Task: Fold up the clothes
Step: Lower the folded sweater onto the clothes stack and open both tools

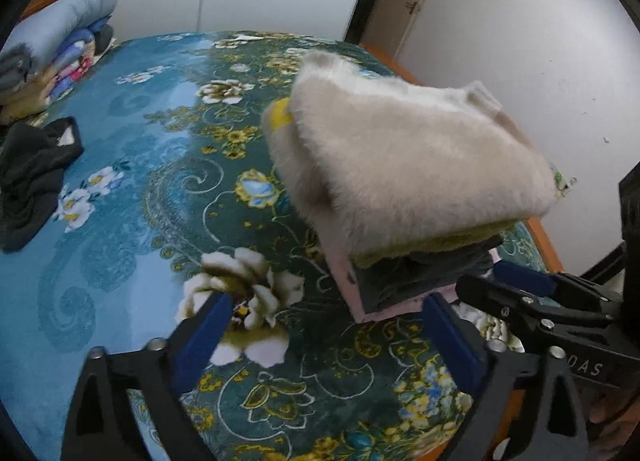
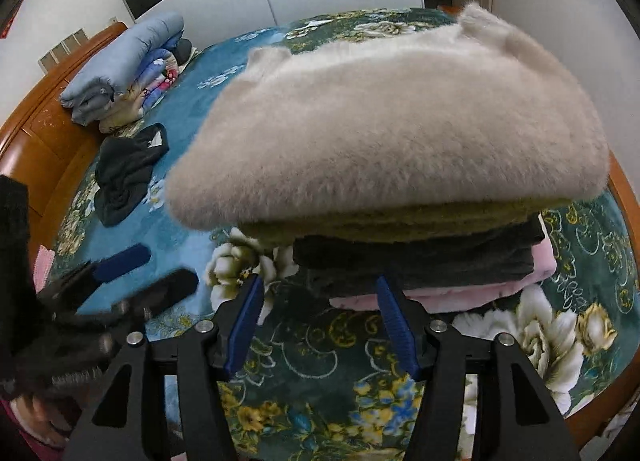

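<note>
Facing stack (image 2: 400, 165): fuzzy top layer hides lower folds.
My left gripper (image 1: 328, 325): fingers apart, empty.
My right gripper (image 2: 320, 317): apart, empty.
Black garment (image 1: 32, 177): crumpled near bed's left edge, shape unclear.

Even, soft indoor light, moderately bright; source not in view. White walls read clean, no blown glare. Faint sheen on the blue bedspread (image 1: 132, 165) ahead of the left fingers. Soft shadow under the clothes stack (image 2: 400, 133) just beyond the right fingertips. Strong fisheye bending: wardrobe lines and bed frame curve, black vignette at all corners. Left gripper (image 2: 128, 273), seen from the right wrist, smeared by motion blur. Fuzzy sweater edges slightly soft.
</note>
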The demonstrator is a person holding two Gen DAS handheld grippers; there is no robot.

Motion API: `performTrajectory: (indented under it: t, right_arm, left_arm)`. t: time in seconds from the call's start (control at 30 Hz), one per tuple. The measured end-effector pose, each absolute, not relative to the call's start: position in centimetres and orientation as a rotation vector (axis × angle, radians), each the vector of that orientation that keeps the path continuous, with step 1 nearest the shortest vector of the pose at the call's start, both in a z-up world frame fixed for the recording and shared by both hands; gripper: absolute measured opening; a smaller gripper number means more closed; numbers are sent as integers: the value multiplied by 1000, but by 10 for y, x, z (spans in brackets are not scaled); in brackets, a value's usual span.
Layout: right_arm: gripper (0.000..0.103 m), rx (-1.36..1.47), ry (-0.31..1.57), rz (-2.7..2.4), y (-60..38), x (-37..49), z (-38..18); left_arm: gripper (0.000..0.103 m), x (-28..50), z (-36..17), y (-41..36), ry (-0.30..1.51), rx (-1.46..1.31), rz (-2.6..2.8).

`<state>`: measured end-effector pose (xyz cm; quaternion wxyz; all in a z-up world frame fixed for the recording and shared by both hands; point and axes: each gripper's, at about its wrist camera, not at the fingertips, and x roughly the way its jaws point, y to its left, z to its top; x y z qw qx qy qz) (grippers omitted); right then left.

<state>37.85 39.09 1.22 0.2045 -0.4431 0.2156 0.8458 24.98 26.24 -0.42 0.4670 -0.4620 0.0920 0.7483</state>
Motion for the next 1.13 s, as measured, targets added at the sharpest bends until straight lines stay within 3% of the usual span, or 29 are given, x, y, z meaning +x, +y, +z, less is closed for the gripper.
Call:
performTrajectory:
  t: [0.1, 0.23, 0.37, 1.13]
  right_arm:
    - [83, -1223, 580, 2330, 393, 375, 10]
    - [86, -1190, 587, 2326, 394, 375, 12]
    - [95, -1163, 569, 2300, 393, 369, 12]
    - [95, -1103, 562, 2198, 392, 369, 12]
  left_arm:
    - [103, 244, -4, 259, 192, -1149, 1835]
    - [103, 243, -1, 258, 211, -1136, 1851]
    - [103, 245, -1, 255, 233, -1123, 1845]
    - [103, 258, -13, 269, 244, -1077, 1793]
